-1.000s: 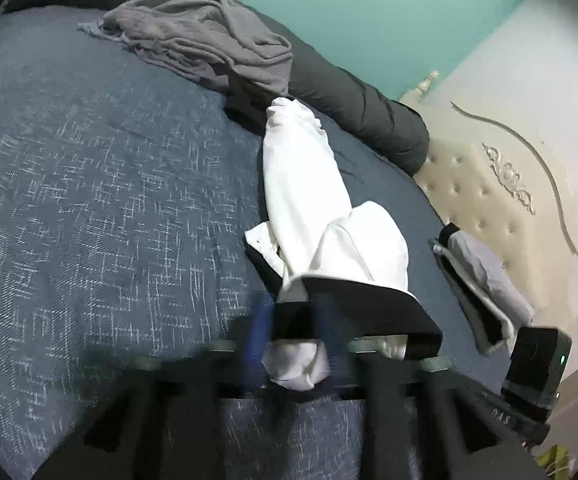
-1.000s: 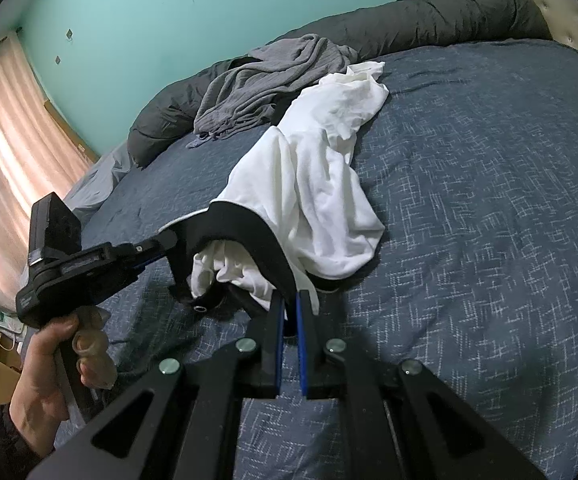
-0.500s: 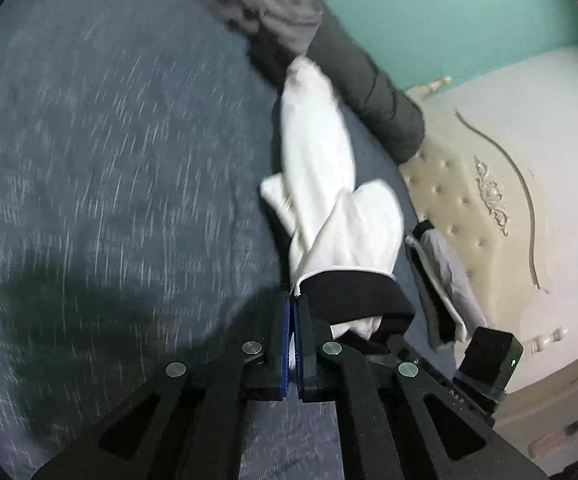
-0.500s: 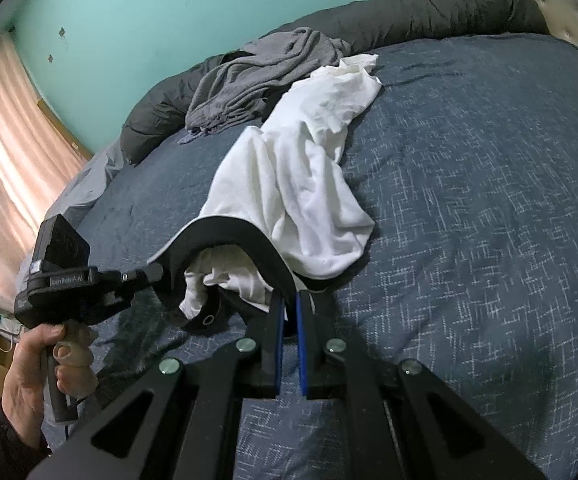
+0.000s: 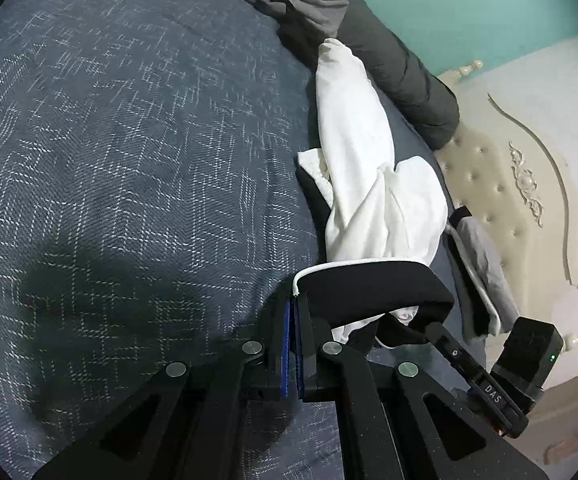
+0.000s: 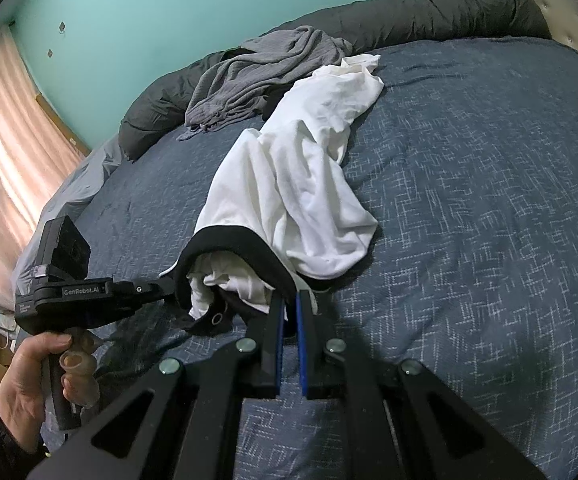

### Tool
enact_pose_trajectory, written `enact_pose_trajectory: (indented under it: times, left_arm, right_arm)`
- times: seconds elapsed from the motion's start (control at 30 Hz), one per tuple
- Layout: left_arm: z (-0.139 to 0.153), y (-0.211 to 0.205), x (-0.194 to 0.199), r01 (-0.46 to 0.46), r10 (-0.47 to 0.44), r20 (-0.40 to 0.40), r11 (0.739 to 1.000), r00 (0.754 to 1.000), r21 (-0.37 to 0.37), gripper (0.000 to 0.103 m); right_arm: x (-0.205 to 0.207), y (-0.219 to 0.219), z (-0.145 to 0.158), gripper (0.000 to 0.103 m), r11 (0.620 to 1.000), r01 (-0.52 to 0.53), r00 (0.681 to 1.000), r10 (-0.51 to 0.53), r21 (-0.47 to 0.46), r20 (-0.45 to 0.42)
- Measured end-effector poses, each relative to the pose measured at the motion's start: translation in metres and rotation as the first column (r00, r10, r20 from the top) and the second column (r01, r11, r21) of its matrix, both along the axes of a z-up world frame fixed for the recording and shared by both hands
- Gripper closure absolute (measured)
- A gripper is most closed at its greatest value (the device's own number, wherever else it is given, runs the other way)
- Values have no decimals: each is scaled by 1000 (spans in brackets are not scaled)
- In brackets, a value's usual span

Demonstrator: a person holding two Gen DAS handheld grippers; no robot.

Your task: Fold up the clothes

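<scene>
My left tool (image 5: 293, 304) and right tool (image 6: 289, 300) each pinch the black collar band (image 6: 225, 242) of the white shirt (image 6: 289, 184), 1 at each end, stretching it open just above the blue bed (image 6: 469, 200); the shirt's body trails toward a grey garment (image 6: 265, 68).

Surfaces: mostly matt cloth, some hard plastic.
White garment (image 6: 289, 184) soft knit, black ribbed band; bedspread (image 5: 129, 140) coarse woven blue; grey top (image 6: 261, 72) thin, crumpled; headboard (image 5: 501, 184) smooth tufted leatherette; grippers matt black plastic, metal rivets.
</scene>
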State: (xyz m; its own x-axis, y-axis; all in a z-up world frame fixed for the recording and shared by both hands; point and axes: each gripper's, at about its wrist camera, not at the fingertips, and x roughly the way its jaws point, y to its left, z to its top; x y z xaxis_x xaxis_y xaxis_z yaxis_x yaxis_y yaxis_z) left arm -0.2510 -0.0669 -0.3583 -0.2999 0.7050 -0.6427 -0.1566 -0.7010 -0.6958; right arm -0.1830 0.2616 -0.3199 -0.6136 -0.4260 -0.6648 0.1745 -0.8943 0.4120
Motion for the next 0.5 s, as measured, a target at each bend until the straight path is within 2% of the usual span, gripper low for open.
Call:
enact_pose_trajectory:
  times: [0.5]
  left_arm:
    - [-3,-1,4,-3,3,-2,1000,1000,-29,102]
  right_arm:
    - [0,0,0,98,1000,3,1000,-3,-5,0]
